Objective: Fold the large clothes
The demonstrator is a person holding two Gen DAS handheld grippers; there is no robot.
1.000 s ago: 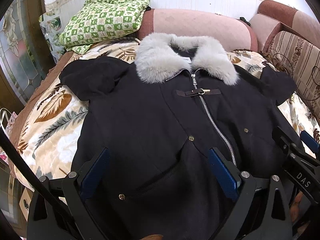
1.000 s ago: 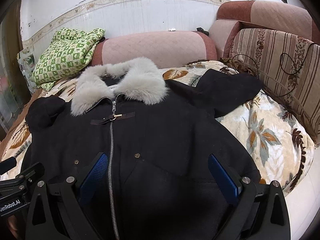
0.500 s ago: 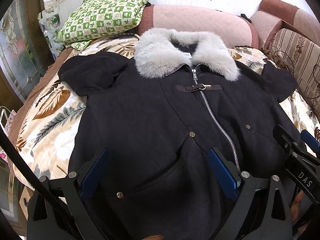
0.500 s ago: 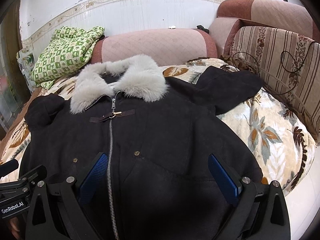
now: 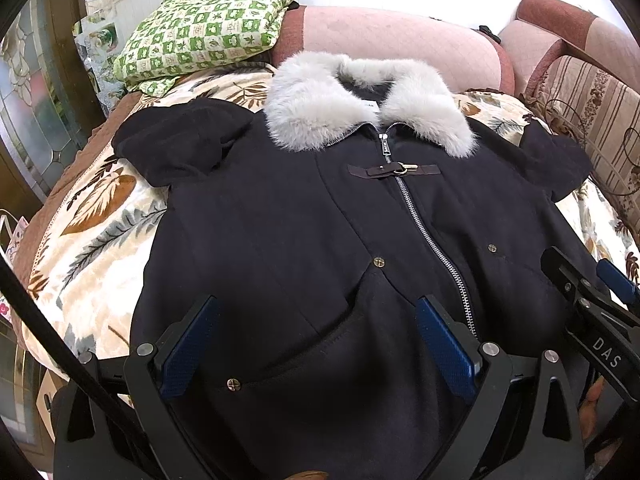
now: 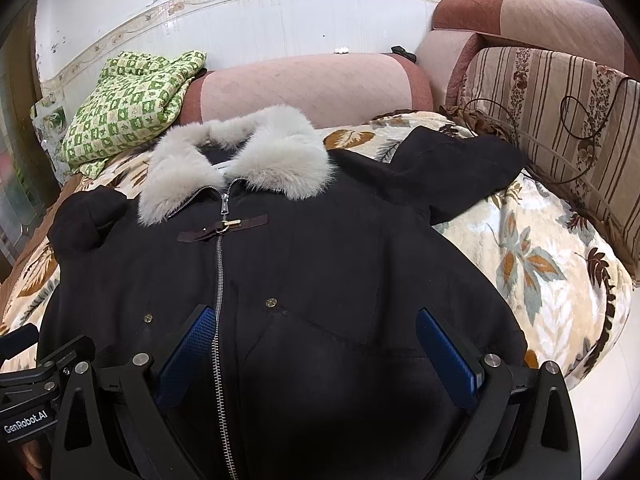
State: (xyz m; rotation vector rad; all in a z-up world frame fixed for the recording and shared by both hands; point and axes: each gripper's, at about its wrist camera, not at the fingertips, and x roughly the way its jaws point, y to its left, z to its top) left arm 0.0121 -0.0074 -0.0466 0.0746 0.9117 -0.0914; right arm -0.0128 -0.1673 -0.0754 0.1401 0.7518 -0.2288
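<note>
A black coat [image 5: 280,232] lies face up, spread flat on a leaf-print blanket [image 5: 92,240] that covers a sofa seat, its hem at 6 o'clock in both views and its grey fur collar [image 5: 320,108] at 12 o'clock. The zip [image 5: 424,224] is done up to the neck, and a brown strap with a brass clasp [image 5: 394,170] crosses it just below the collar. Small brass snaps dot the front, one beside each pocket edge. One sleeve [image 5: 180,144] is bunched up at 10 o'clock in the left wrist view; the other sleeve [image 6: 452,168] stretches toward 2 o'clock in the right wrist view, its end close to a striped cushion [image 6: 560,120]. The left gripper [image 5: 316,344] hangs over the lower front of the coat, left of the zip, its blue-padded fingers [image 5: 444,348] spread wide with nothing between them. The right gripper [image 6: 316,352] hangs over the lower front on the other side, its near finger just beside the zip, likewise spread wide and empty; whether either one's tips touch the cloth is hard to tell from these low views. Behind the collar, at 12 o'clock, runs a pink bolster [image 6: 312,84] against a white wall. A green checked quilt [image 5: 200,28] lies folded at 11 o'clock, partly on the bolster's end.
</note>
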